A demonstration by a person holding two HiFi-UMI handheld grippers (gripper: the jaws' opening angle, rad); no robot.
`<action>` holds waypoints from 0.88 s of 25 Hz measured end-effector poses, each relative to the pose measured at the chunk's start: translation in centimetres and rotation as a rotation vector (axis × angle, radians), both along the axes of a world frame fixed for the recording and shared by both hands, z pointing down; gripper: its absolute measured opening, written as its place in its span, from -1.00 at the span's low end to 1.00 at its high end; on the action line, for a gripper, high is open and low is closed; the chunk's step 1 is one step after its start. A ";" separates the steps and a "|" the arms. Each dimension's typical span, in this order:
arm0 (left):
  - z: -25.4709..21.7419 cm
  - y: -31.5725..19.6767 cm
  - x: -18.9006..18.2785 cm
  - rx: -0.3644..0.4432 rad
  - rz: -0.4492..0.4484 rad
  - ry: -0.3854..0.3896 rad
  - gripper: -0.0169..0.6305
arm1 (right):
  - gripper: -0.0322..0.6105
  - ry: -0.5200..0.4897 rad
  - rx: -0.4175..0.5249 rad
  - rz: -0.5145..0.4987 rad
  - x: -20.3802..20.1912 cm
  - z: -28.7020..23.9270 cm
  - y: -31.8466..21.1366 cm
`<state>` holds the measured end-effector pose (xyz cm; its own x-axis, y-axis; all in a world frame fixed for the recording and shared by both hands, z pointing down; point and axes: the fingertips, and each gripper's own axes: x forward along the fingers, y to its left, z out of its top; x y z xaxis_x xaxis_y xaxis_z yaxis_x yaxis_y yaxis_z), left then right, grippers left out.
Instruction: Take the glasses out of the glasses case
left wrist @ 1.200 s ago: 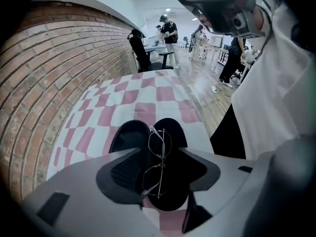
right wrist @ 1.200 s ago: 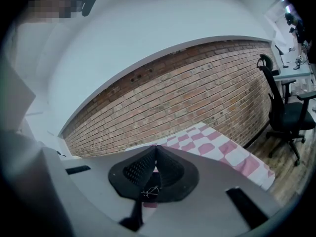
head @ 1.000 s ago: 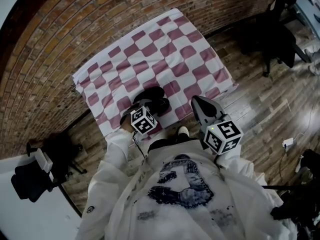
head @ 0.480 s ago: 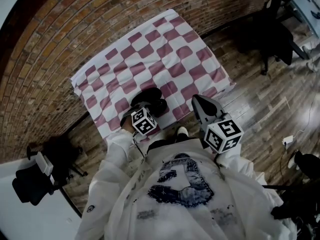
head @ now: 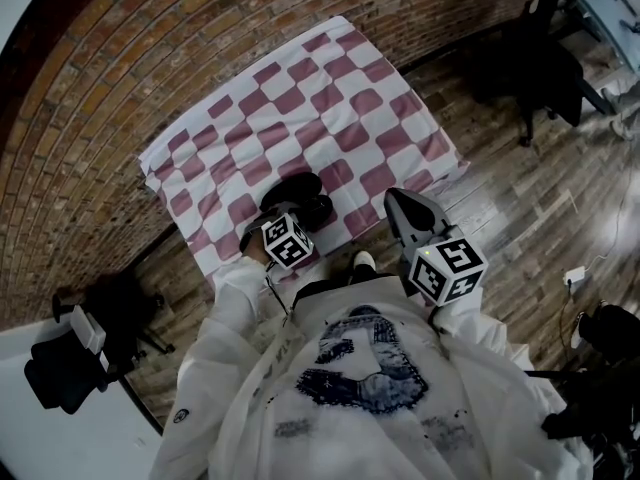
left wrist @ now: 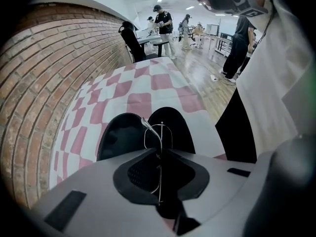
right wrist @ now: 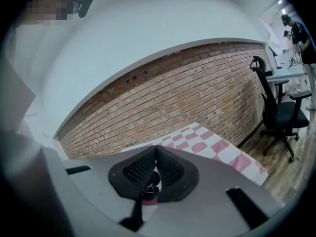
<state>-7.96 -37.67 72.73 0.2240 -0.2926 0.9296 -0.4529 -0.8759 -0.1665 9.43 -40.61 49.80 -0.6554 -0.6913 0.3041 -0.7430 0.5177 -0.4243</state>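
An open black glasses case (head: pixel 297 198) lies on the checked cloth (head: pixel 330 108) near its front edge. In the left gripper view its two halves (left wrist: pixel 123 132) gape right under my jaws. Thin wire-framed glasses (left wrist: pixel 157 132) stand up out of it. My left gripper (left wrist: pixel 159 154) points steeply down over the case, its jaws closing, and the pads pinch the wire frame between them. In the head view its marker cube (head: pixel 287 241) hides the grip. My right gripper (head: pixel 395 201) hovers shut and empty to the right of the case (right wrist: pixel 149 187), jaws together (right wrist: pixel 155 149).
The cloth-covered table stands against a brick wall (head: pixel 120 58). Wooden floor (head: pixel 520 198) lies to the right, with a black office chair (right wrist: pixel 276 112) near the table's far end. People stand at desks far off (left wrist: pixel 165 21).
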 end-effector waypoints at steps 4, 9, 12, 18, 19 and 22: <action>-0.2 0.0 -0.1 0.029 0.005 -0.008 -0.84 | -0.86 0.003 0.001 0.010 0.0 -0.1 0.6; -1.6 -0.4 -0.5 0.075 -0.024 0.017 -0.87 | -0.86 0.007 0.008 0.024 -0.4 -0.7 1.5; -2.9 -0.8 -0.9 0.117 -0.046 0.037 -0.87 | -0.86 0.005 0.015 0.032 -0.9 -1.0 2.2; -6.8 -1.2 -1.8 0.215 -0.141 0.128 -0.88 | -0.86 0.007 0.033 0.034 -2.6 -1.9 4.5; -7.5 -1.1 -2.0 0.228 -0.157 0.145 -0.88 | -0.86 0.009 0.037 0.034 -2.9 -2.0 5.0; -9.3 -0.5 -2.6 0.263 -0.198 0.195 -0.88 | -0.86 0.011 0.044 0.035 -3.9 -2.3 6.7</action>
